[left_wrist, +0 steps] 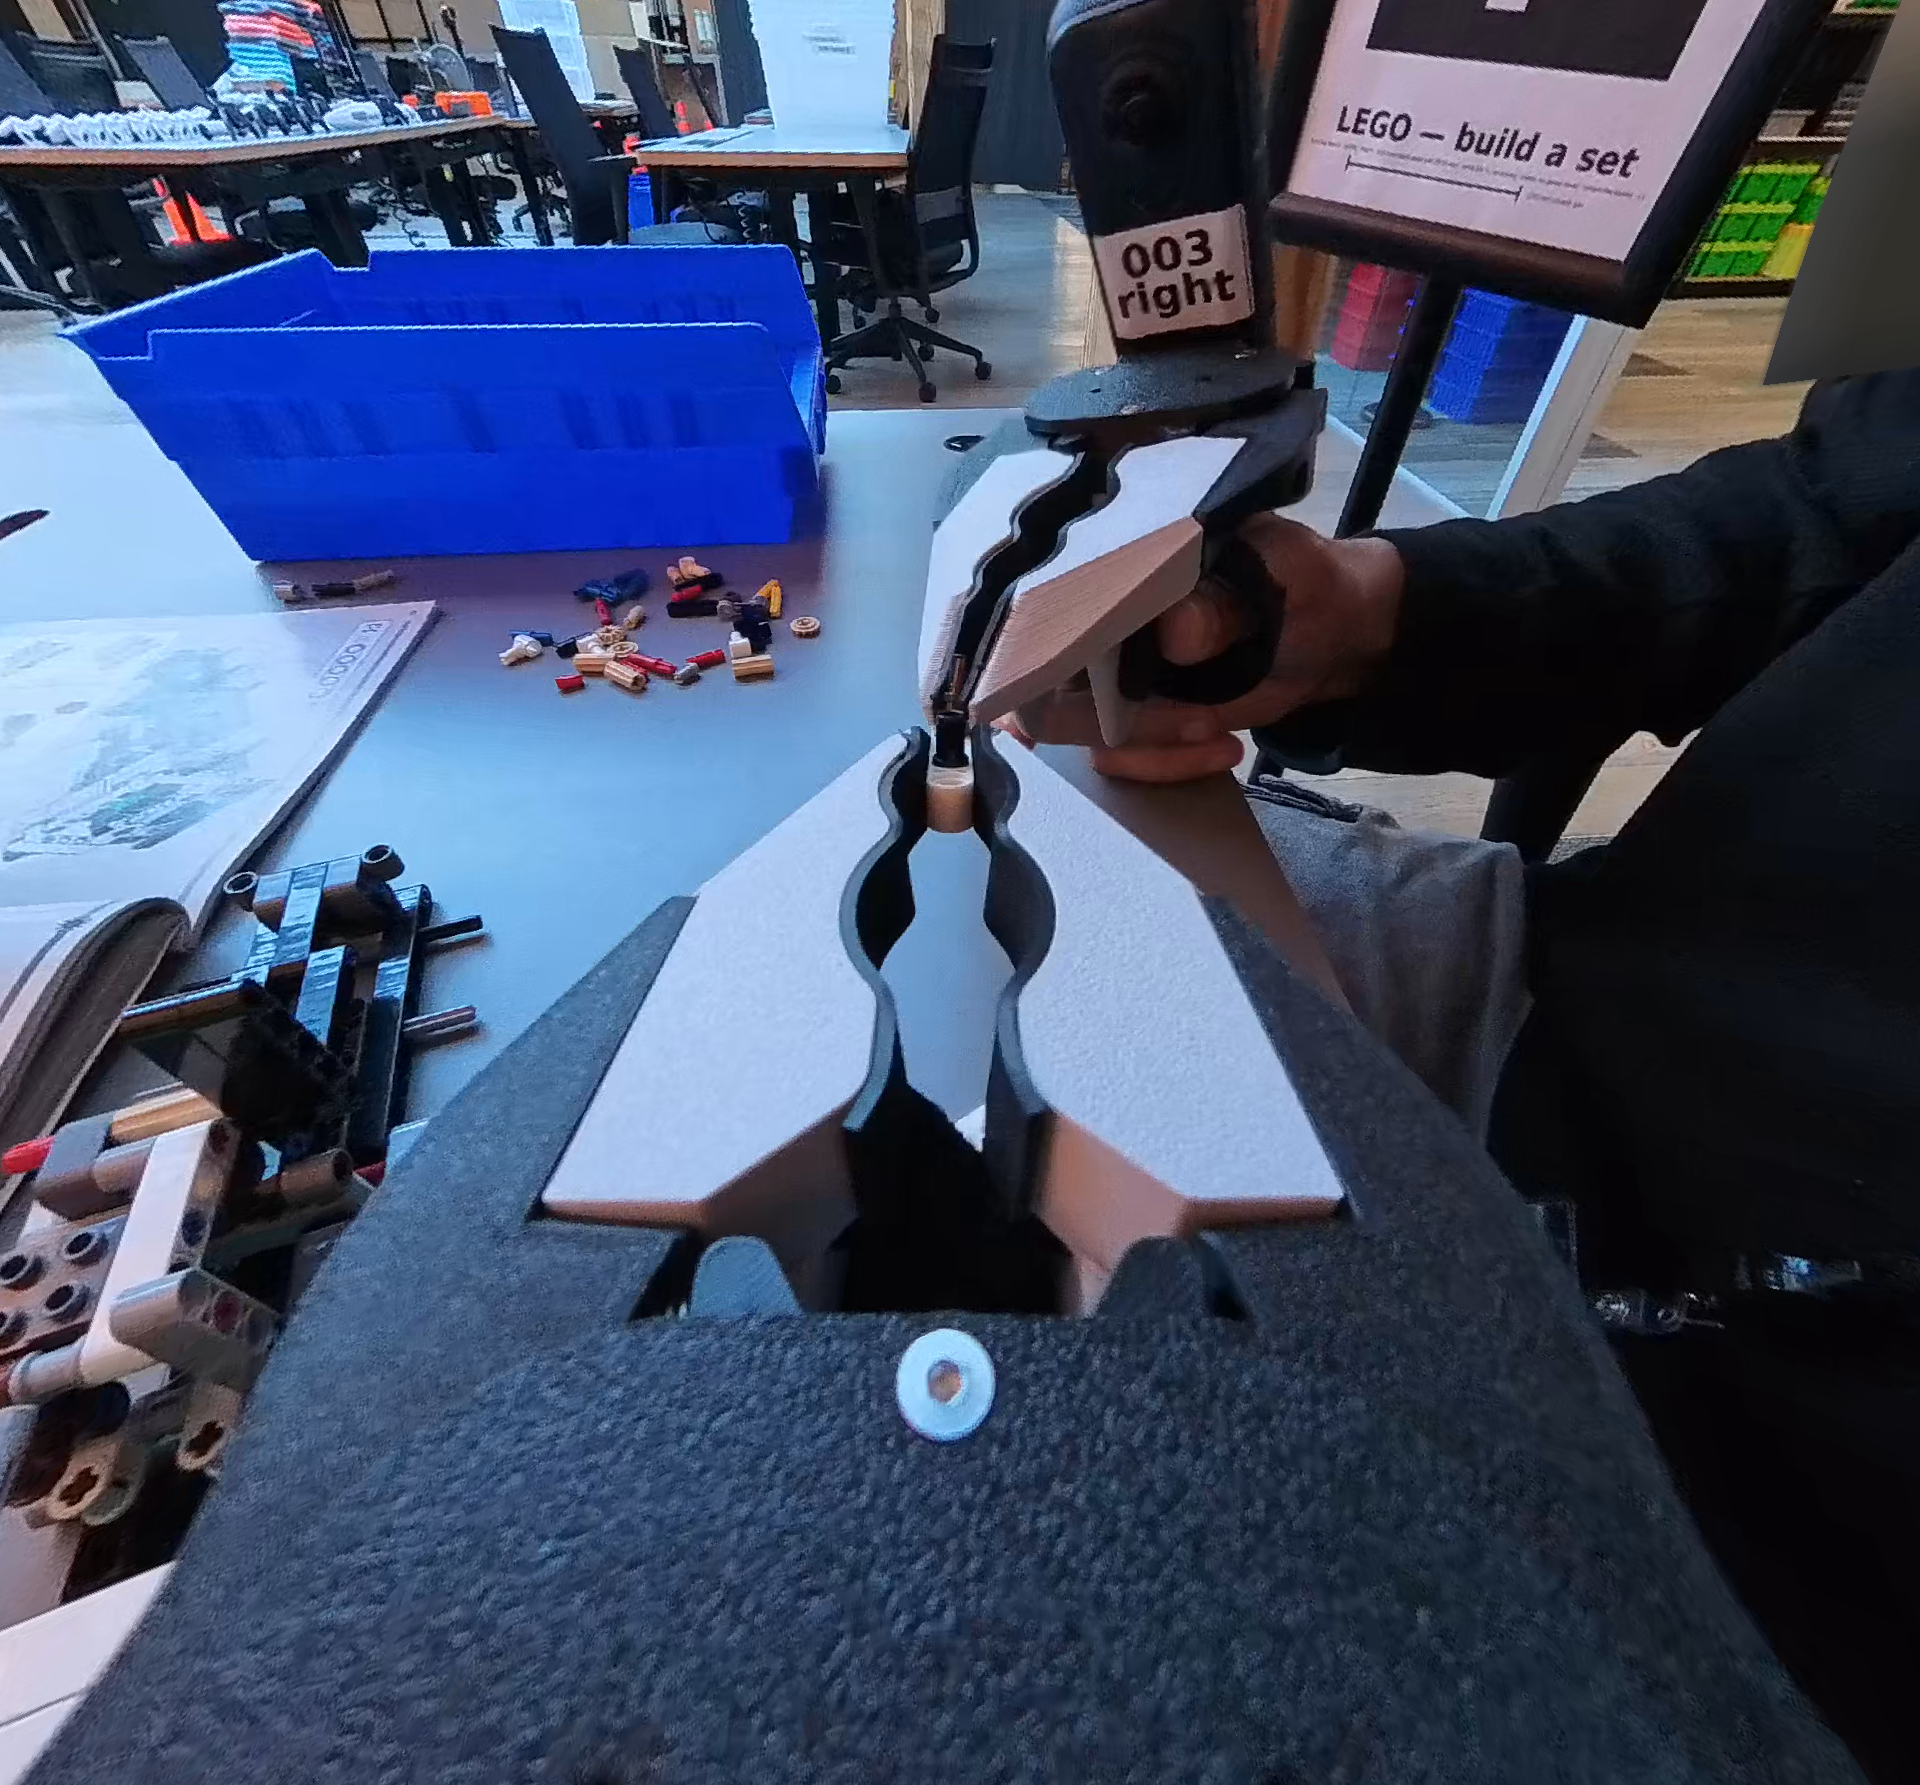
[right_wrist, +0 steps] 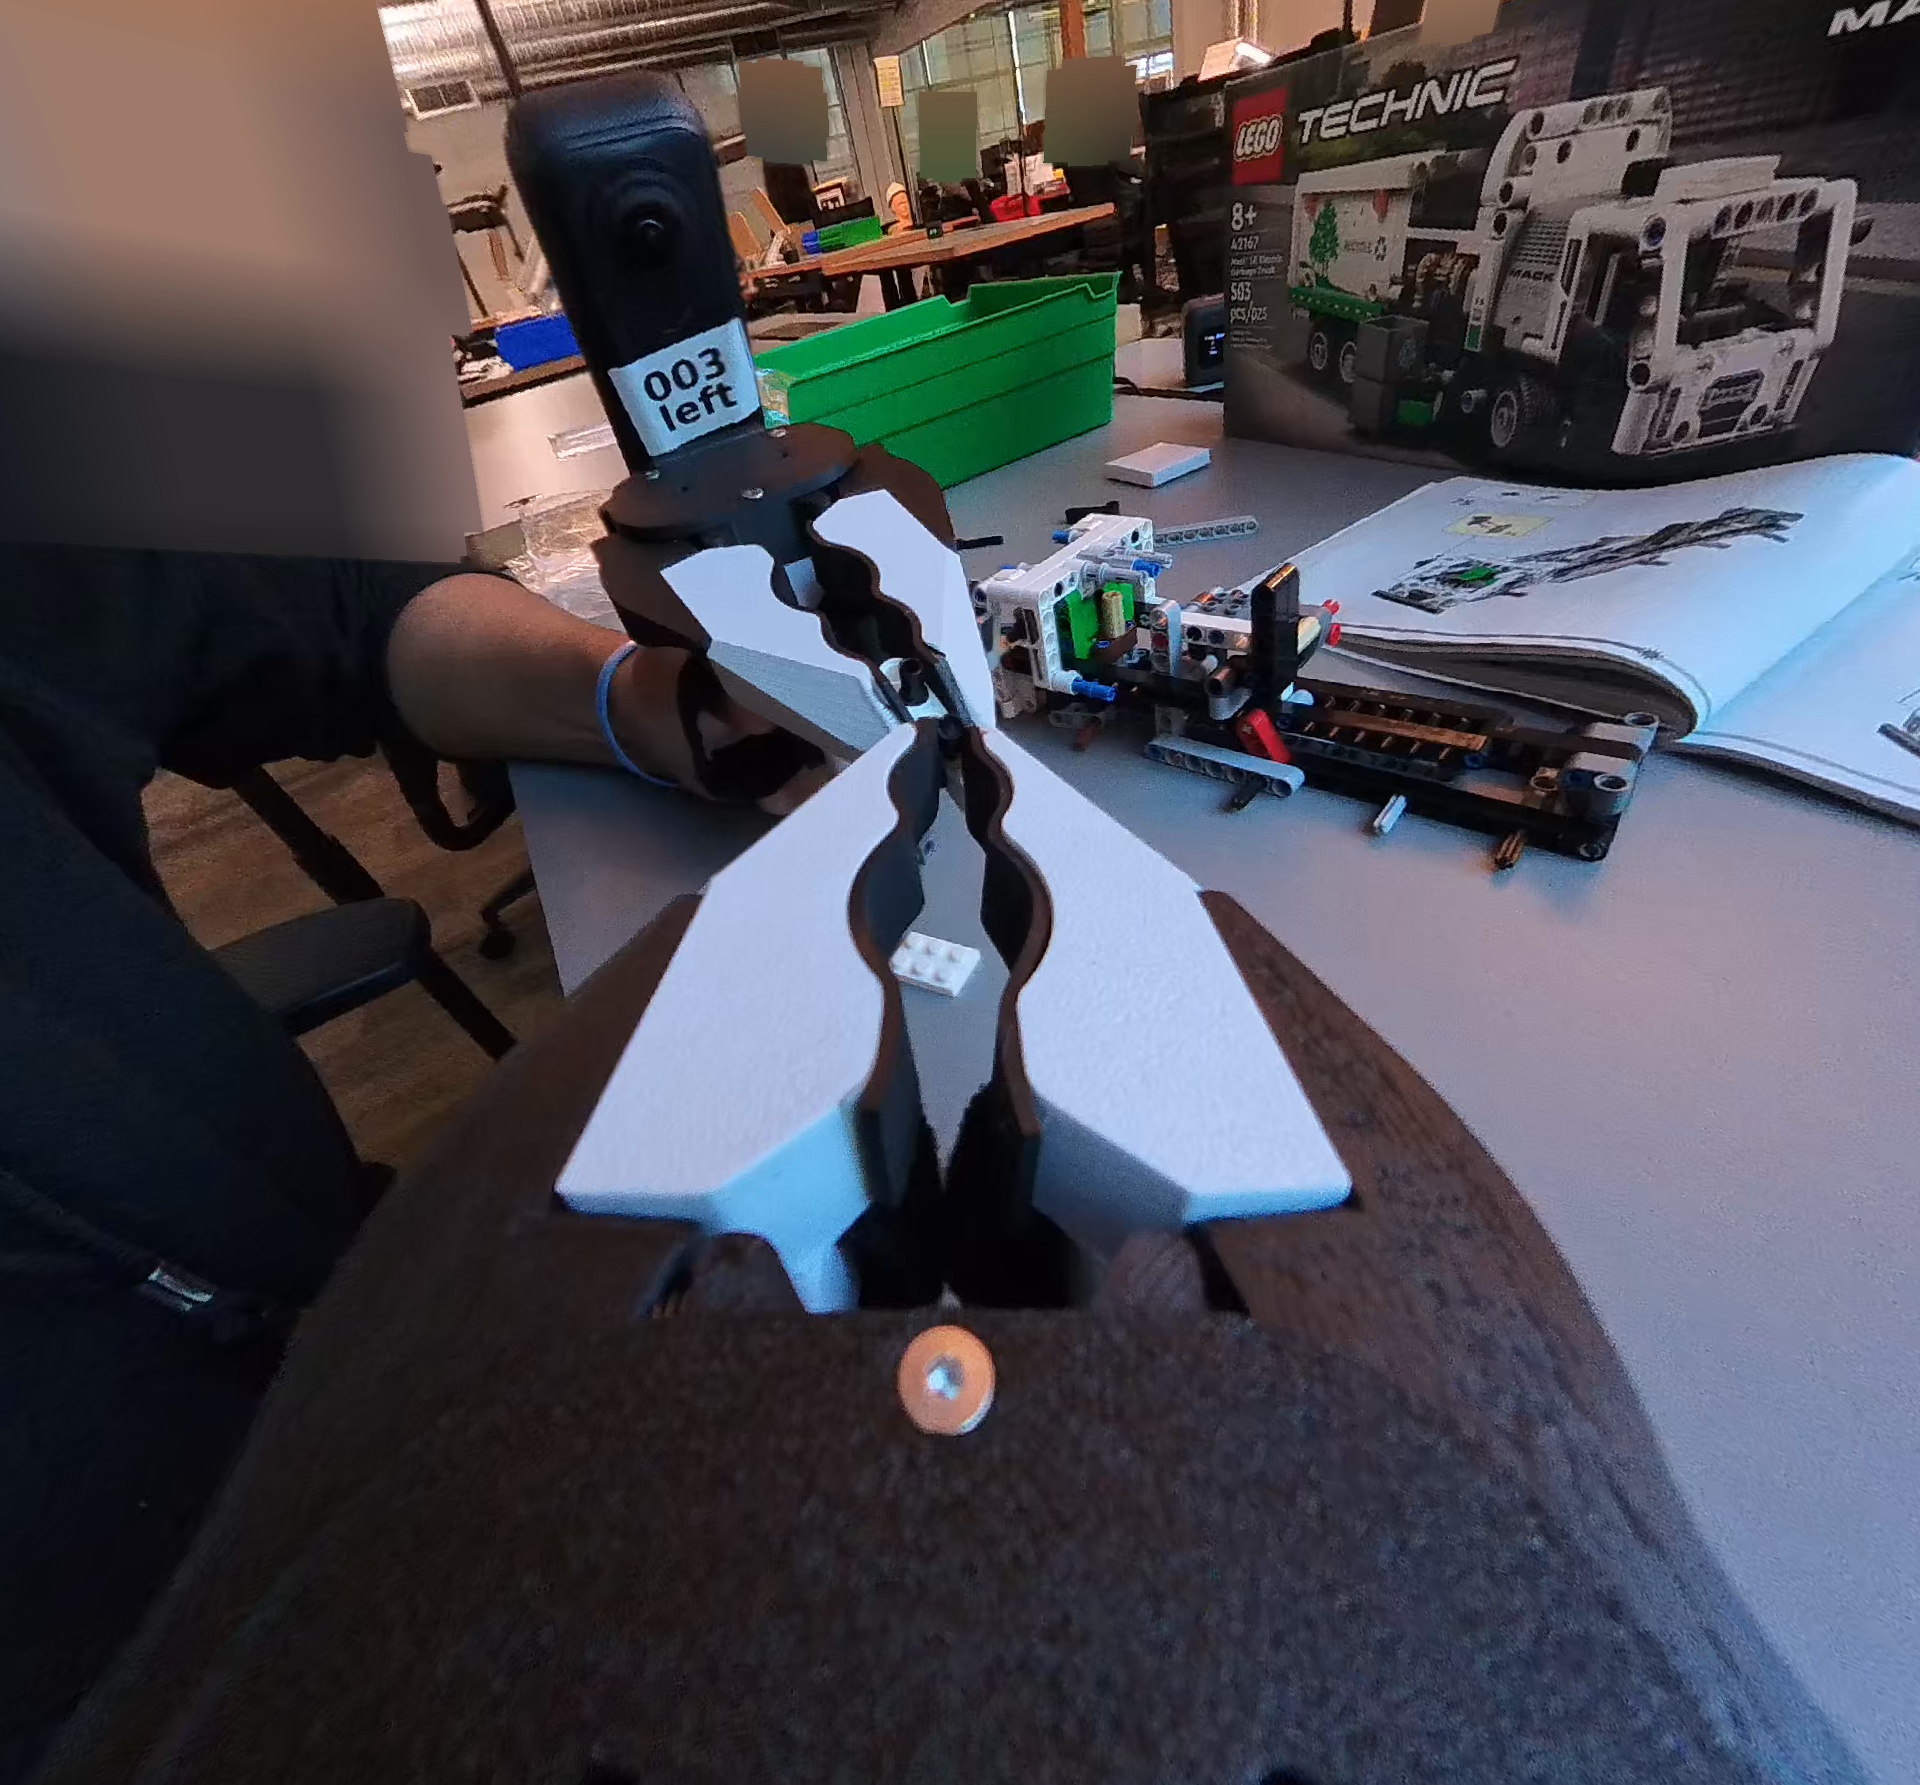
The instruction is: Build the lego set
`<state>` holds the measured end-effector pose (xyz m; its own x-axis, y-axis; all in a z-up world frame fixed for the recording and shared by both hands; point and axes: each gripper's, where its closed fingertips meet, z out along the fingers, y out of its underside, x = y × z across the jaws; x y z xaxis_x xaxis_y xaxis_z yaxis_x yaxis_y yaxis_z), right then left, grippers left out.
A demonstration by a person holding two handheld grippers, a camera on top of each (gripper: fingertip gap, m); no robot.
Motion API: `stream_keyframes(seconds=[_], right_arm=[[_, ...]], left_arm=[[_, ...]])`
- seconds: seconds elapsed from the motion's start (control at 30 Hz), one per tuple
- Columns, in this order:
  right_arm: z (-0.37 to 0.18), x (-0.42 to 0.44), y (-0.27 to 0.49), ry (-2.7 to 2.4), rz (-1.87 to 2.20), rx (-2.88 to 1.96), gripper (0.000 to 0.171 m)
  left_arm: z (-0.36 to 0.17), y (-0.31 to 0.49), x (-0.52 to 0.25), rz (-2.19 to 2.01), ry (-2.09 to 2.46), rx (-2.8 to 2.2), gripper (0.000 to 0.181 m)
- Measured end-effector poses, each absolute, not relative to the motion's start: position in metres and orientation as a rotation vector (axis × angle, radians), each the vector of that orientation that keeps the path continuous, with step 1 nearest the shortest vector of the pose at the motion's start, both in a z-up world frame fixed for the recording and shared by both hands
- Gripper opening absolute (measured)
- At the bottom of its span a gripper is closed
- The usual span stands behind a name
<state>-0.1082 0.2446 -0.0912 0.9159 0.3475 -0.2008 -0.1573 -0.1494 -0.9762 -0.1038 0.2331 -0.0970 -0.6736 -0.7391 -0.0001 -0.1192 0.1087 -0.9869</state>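
The left gripper (left_wrist: 948,779) holds a small tan bush (left_wrist: 949,797) between the tips of its jaws, which are closed narrowly on it. The bush sits upright with its bore facing up, which presents the hole to the other tool. The right gripper (left_wrist: 951,686) comes down from above and to the right, jaws closed narrowly on a short black pin (left_wrist: 950,733). The pin's lower end meets the top of the bush; how deep it is seated cannot be told. In the right wrist view the two sets of tips cross at the same point, right gripper (right_wrist: 948,733) in the foreground, left gripper (right_wrist: 914,686) beyond it.

Both tools work in the air above the near edge of the worktop (left_wrist: 582,800), clear of loose parts. This gives each hand free alignment, and one tool braces the part while the other pushes.

The partly built truck chassis (right_wrist: 1320,696) lies on the worktop to the right in the right wrist view, beside the open instruction booklet (right_wrist: 1621,582). It is placed within reach, probably so the joined piece can go straight onto it. Loose small parts (left_wrist: 655,634) lie scattered in front of a blue bin (left_wrist: 468,426). A white plate (right_wrist: 935,964) rests on the worktop below the right jaws. The set's box (right_wrist: 1558,229) stands at the far side, with a green bin (right_wrist: 956,374) to its left.

Judgement: the step in hand is mating pin and bush; misalignment risks the pin slipping out.
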Motion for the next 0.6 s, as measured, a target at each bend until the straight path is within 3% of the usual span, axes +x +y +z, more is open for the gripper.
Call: stream_keyframes(seconds=[0.6], right_arm=[[-0.118,-0.105,0.244,-0.132,0.406,-1.857,0.004]], left_arm=[[-0.123,0.236,-0.099,-1.115,1.955,-0.617,0.006]])
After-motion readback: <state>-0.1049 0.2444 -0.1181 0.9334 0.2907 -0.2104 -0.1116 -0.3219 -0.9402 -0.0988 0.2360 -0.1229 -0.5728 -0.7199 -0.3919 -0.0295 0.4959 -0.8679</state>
